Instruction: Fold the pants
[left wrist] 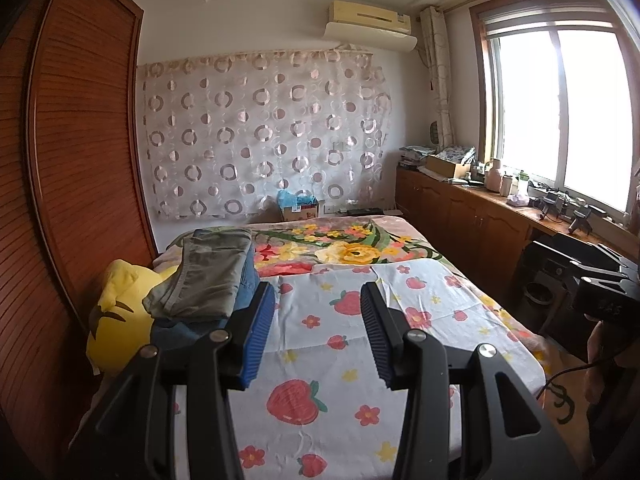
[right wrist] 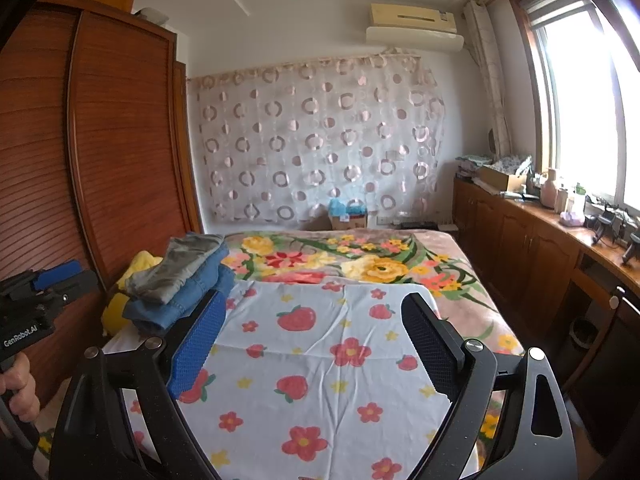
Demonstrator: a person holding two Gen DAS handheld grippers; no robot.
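Left of my view: louvred brown wooden wardrobe (left wrist: 80, 140), yellow plush toy (left wrist: 116, 312).
Far wall: circle-patterned sheer curtain (left wrist: 260, 132).
Right: bright window (left wrist: 560, 108).

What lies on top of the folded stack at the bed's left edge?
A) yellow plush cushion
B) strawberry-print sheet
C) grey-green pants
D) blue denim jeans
C: the folded grey-green pants rest on the blue denim jeans, with the yellow plush cushion beside the stack.
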